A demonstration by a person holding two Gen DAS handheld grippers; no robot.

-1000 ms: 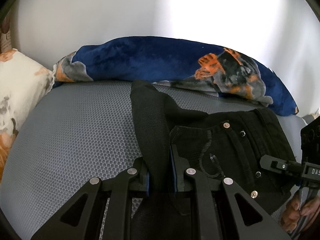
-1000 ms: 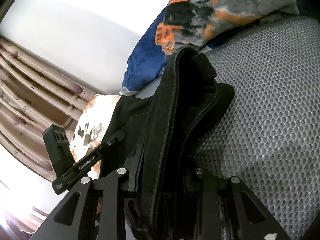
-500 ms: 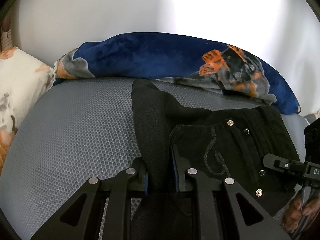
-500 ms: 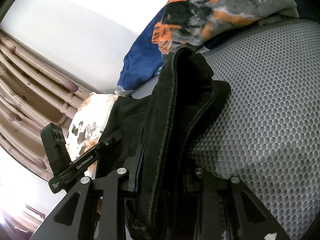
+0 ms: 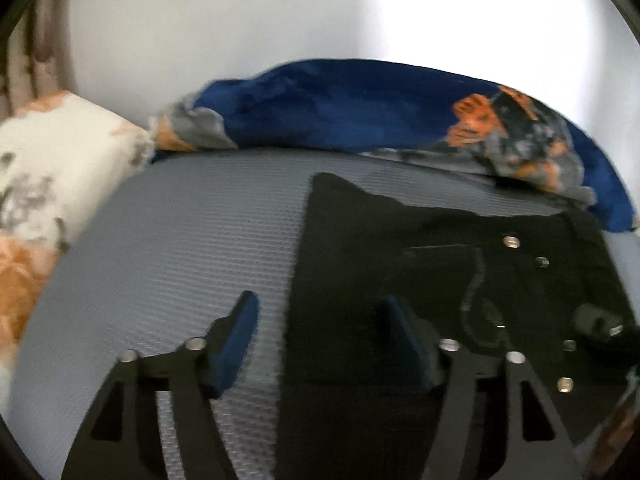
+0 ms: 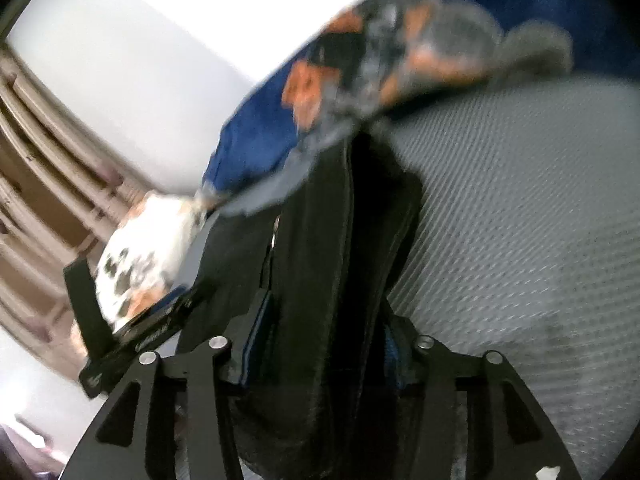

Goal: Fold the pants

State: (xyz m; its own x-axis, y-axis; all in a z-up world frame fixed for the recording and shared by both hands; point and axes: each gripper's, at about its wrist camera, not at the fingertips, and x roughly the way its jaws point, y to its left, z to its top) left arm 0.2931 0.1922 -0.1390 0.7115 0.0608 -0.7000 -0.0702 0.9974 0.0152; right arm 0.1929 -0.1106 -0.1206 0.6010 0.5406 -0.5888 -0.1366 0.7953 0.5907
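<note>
Partly blurred: black pants (image 6: 332,280) fill right tool (image 6: 320,344), grip unclear.

Both black blue-padded tongs have just been opening: left tongs (image 5: 320,344) stand wide apart, right tongs (image 6: 320,344) part-spread, angled downward.

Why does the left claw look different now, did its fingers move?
Yes. The left gripper has just been opening: its fingers spread off the black pants over the grey mat.
</note>
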